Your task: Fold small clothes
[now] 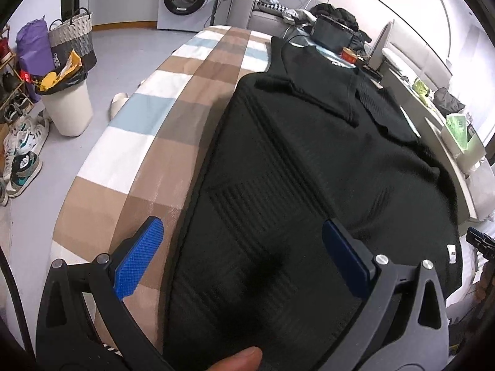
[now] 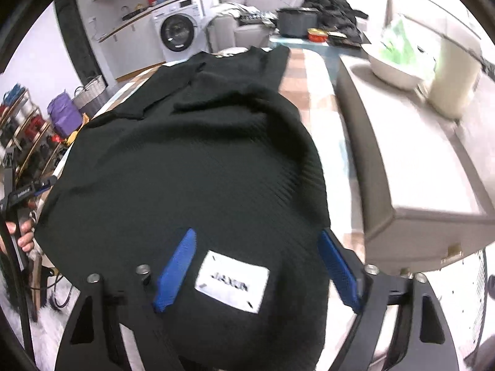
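Presently: one black knit garment (image 1: 309, 154), collared, spread lengthwise on a checked cloth (image 1: 148, 142) covering the work surface; collar at the far end, hem nearest both cameras.

Left gripper (image 1: 244, 259): jaws wide, straddling the garment's left edge near the hem, one blue pad (image 1: 139, 259) over the checked cloth, the other over knit. Holding nothing.

Right gripper (image 2: 256, 269): jaws wide, both pads over the hem area, either side of a white label (image 2: 232, 281). Holding nothing.

Risks, as judged:
- Left jaws closing here may pinch the checked cloth along with the knit.
- Right edge of the garment lies rumpled and raised; folding over it would likely trap the bulge.
- Grips at unequal depth would skew the fold line.
- The right-wrist view is blurred, so contact cannot be told.
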The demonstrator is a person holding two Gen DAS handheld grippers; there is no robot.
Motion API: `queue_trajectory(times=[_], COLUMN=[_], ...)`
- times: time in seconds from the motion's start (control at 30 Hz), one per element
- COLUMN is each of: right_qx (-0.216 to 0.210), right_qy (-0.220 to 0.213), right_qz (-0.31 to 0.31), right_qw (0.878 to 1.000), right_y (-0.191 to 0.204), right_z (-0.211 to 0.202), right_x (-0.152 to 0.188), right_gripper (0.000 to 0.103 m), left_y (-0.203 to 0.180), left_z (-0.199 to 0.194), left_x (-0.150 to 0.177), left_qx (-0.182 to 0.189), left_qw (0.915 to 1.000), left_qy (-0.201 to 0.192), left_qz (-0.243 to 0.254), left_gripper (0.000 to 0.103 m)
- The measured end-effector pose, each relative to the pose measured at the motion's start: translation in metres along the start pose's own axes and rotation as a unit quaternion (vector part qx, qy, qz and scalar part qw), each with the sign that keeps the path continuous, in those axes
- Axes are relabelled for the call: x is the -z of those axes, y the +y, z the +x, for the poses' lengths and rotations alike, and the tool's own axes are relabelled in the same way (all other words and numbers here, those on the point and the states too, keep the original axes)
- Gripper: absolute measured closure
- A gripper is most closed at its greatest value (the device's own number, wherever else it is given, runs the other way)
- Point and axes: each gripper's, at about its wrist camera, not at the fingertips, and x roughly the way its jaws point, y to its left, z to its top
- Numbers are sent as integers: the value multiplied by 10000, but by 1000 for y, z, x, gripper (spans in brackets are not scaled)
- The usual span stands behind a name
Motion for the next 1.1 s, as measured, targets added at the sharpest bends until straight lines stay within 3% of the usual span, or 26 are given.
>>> queue_trajectory(times=[0.2,0.37,0.53,0.67,0.73,0.87,0.93,1.03,1.1], right_qx=[-175,-612,-645,-577,-634,-627,-693,-781,-1175], right_qy=[443,909,908,848,766,502,501,283,-183], right_qz=[316,309,330,469,554,422,355,343,358], right_qw=[9984,9935,9932,9936,9935,9959,9957,9960,9923], right_y=[-24,-42,-53,-57,-59,-55,-49,-43,-38], right_z=[-3,-12,-20,-12,-4,3,8,11,3], right_x=[17,32,39,40,38,36,34,28,25], right_gripper=[31,31,33,46,63,73,93,95,95], left_y=[7,8,0,-6,-8,-4,0,7,10], left_z=[1,-5,-2,0,2,4,5,7,7], left_x=[2,2,5,7,6,8,10,11,11], left_qx=[5,29,60,24,10,-34,-42,-84,-138], left_qw=[9999,9999,9999,9997,9996,9994,9994,9993,9991], left_qy=[151,103,158,165,194,276,321,353,397], left_qz=[-78,-58,17,157,190,191,153,90,66], left_gripper=[1,1,1,1,1,1,1,1,1])
